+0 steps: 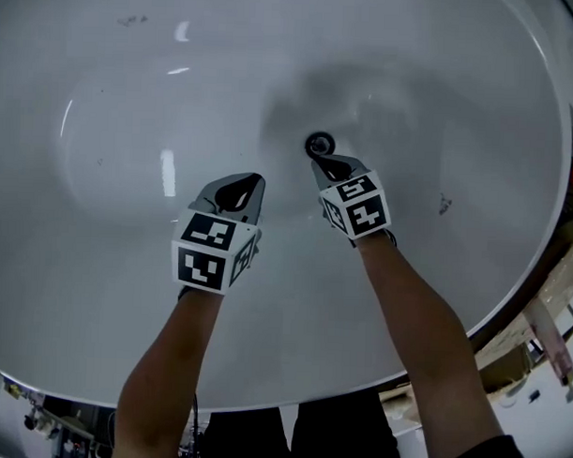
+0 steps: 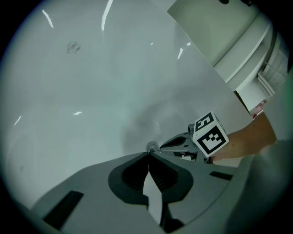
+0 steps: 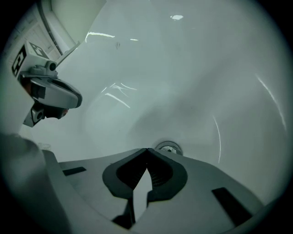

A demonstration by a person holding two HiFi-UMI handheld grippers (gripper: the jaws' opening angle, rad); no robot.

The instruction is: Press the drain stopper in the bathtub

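The round metal drain stopper (image 1: 319, 143) sits at the bottom of the white bathtub (image 1: 132, 96). My right gripper (image 1: 324, 163) is shut, empty, its tip right at the near edge of the stopper (image 3: 168, 147); whether it touches is unclear. My left gripper (image 1: 246, 184) is also shut and holds nothing, hovering over the tub floor to the left of the drain. In the left gripper view the stopper (image 2: 152, 147) shows just past my left tips (image 2: 149, 154), with the right gripper (image 2: 161, 146) reaching it from the right.
The tub's rim (image 1: 539, 251) curves round on the right, with floor and clutter (image 1: 540, 354) beyond it. A white fixture (image 2: 229, 36) stands past the tub's far side in the left gripper view. The tub walls slope up all round.
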